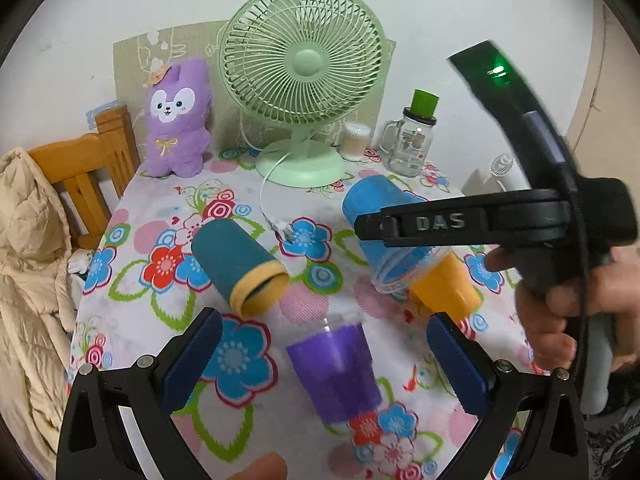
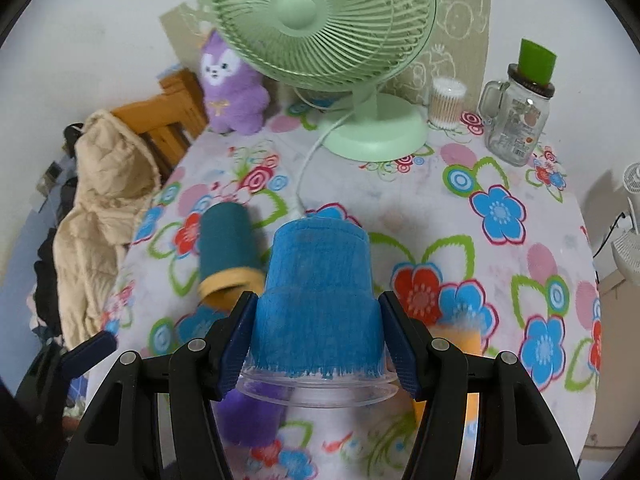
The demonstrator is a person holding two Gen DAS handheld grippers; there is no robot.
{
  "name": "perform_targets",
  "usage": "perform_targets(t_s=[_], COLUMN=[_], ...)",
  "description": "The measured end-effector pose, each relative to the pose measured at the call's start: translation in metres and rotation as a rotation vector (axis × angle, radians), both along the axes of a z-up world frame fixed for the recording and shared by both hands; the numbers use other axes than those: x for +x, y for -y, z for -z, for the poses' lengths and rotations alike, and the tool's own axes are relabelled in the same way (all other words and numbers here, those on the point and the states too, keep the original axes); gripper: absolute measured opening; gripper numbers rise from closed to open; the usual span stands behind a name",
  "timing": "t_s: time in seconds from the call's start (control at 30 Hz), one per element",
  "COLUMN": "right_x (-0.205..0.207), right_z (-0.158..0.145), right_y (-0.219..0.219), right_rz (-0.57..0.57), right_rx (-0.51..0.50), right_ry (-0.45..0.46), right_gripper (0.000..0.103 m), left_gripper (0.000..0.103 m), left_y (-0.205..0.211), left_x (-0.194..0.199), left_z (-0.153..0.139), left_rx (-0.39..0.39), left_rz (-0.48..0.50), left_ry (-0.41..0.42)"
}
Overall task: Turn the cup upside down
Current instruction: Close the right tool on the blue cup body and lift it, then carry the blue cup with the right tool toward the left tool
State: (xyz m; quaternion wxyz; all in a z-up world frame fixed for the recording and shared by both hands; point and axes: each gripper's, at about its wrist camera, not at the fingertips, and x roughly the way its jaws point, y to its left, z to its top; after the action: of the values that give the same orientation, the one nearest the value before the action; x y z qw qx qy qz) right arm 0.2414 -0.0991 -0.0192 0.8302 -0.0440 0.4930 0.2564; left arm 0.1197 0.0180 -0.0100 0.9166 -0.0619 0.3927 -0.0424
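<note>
My right gripper [image 2: 318,344] is shut on a blue cup [image 2: 320,292] and holds it tilted above the table, clear rim toward the camera; the cup also shows in the left wrist view [image 1: 384,228]. My left gripper [image 1: 324,364] is open, its jaws on either side of a purple cup [image 1: 334,372] standing on the table without touching it. A teal cup with a yellow rim [image 1: 240,268] lies on its side to the left. An orange cup [image 1: 448,288] lies behind the blue cup.
The table has a floral cloth [image 1: 168,208]. At the back stand a green fan [image 1: 304,80], its white cord [image 1: 266,200], a purple plush [image 1: 178,120], a glass jar with a green lid [image 1: 412,136] and a cotton-swab tub [image 1: 354,140]. A wooden chair with a beige jacket [image 1: 28,264] is at left.
</note>
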Motion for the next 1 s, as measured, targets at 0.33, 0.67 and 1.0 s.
perform_targets(t_s=[0.33,0.67,1.0], right_x=[-0.062,-0.104,-0.138], right_z=[0.018,0.056,0.066], right_y=[0.034,0.062,0.078], right_rz=[0.024,0.079,0.108], right_rx=[0.015,0.012,0.031], right_ry=[-0.030,-0.107,-0.118], right_gripper=[0.064,0.064,0.064], left_gripper=[0.103,0.103,0.103], left_y=[-0.002,0.000,0.002], left_x=[-0.052,-0.084,-0.101], left_z=[0.013,0.042,0.053], left_rx=[-0.052,-0.110,-0.166], left_rz=[-0.036,-0.064,-0.075], left_ry=[-0.013,-0.076,-0.104])
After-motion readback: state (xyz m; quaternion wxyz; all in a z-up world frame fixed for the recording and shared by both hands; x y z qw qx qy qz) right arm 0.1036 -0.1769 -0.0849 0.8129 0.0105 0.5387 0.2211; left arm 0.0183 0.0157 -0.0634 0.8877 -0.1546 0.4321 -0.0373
